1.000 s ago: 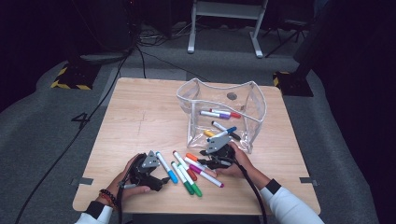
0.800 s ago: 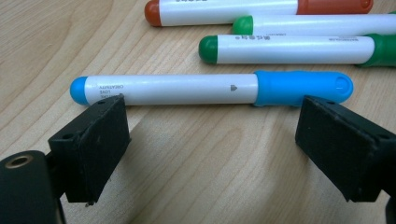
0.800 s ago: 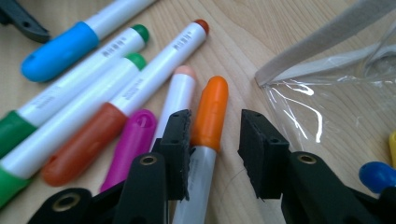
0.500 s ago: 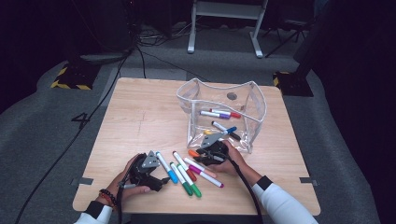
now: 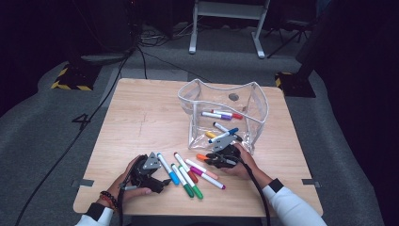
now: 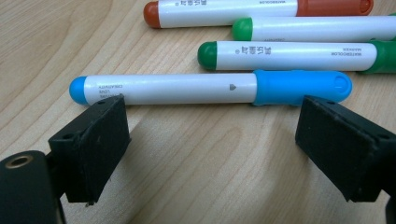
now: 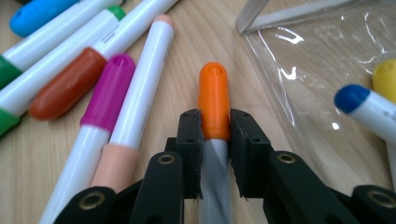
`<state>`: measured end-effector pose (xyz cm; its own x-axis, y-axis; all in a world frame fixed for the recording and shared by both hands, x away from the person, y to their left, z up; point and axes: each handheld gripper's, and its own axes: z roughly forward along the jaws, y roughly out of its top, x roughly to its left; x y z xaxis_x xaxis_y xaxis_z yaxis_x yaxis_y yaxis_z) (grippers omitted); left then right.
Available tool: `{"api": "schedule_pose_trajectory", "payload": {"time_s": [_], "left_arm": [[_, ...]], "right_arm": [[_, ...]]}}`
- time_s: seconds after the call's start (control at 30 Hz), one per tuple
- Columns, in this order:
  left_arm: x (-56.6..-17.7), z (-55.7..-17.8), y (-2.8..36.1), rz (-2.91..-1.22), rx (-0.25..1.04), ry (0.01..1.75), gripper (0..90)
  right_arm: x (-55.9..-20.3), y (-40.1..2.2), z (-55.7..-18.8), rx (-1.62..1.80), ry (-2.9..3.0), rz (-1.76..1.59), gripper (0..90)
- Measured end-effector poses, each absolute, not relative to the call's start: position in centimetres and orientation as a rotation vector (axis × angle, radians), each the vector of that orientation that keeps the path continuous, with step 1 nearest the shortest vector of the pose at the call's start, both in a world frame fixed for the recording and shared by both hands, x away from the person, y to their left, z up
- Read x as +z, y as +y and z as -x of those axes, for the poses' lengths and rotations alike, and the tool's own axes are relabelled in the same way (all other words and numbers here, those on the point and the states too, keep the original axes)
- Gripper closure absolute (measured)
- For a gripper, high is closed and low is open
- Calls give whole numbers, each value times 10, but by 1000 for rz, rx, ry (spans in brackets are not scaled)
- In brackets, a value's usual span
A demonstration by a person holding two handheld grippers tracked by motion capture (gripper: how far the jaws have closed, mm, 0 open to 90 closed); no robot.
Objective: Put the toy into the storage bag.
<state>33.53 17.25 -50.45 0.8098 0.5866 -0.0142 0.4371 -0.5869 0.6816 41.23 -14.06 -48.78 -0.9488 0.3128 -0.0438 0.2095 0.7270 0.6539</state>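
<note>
Several markers lie loose on the wooden table [image 5: 141, 117] in front of a clear plastic pouch [image 5: 188, 101]. My right gripper [image 5: 212, 160] sits low at the pouch's front corner. Its jaws have just been closing and now press on both sides of an orange marker [image 7: 213, 93] lying on the table, also seen as the orange marker [image 5: 202, 157] from above. My left gripper [image 6: 210, 116] rests open on the table at the front left. A blue-capped marker [image 6: 187, 87] lies crosswise just beyond its pads [image 6: 93, 135], untouched.
Green markers [image 6: 289, 56] and a red-brown one [image 6: 233, 7] lie past the blue one. Magenta [image 7: 105, 98] and peach [image 7: 144, 79] markers lie left of the orange one. The pouch [image 7: 317, 70] holds several markers, among them blue [image 7: 369, 109] and yellow [image 7: 385, 74].
My right hand has shifted a little and sunk to the table by the pouch's front corner, onto the orange marker. The left hand and the loose markers have stayed put.
</note>
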Motion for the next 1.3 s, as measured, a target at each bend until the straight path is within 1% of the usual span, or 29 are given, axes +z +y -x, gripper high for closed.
{"api": "schedule_pose_trajectory", "payload": {"time_s": [0.23, 0.27, 0.47, 0.57, 0.6, 0.63, 0.77, 0.83, 0.87, 1.07, 1.3], "left_arm": [[-505, -335, 173, -2290, 276, 750, 102], [-505, -335, 172, -2289, 275, 749, 102], [-505, -336, 173, -2290, 274, 750, 102], [-505, -336, 173, -2290, 274, 749, 102], [-505, -335, 173, -2290, 275, 749, 102], [-505, -335, 173, -2290, 275, 749, 102], [-505, -336, 173, -2291, 274, 750, 102], [-505, -336, 173, -2290, 275, 749, 102], [-505, -336, 173, -2290, 274, 750, 102], [-505, -336, 173, -2290, 274, 750, 102], [-505, -336, 172, -2291, 272, 748, 101]], "right_arm": [[-476, -164, -399, 1083, 2746, -436, 752], [-470, -175, -393, 1121, 2729, -448, 752], [-457, -200, -381, 1188, 2685, -456, 753], [-450, -207, -378, 1212, 2654, -462, 752], [-440, -215, -375, 1241, 2618, -476, 753], [-440, -215, -375, 1241, 2618, -476, 753], [-418, -231, -368, 1287, 2539, -483, 753], [-415, -234, -367, 1294, 2526, -488, 753], [-406, -242, -363, 1311, 2495, -498, 753], [-379, -266, -353, 1345, 2407, -513, 752], [-342, -284, -346, 1380, 2333, -509, 753]]}}
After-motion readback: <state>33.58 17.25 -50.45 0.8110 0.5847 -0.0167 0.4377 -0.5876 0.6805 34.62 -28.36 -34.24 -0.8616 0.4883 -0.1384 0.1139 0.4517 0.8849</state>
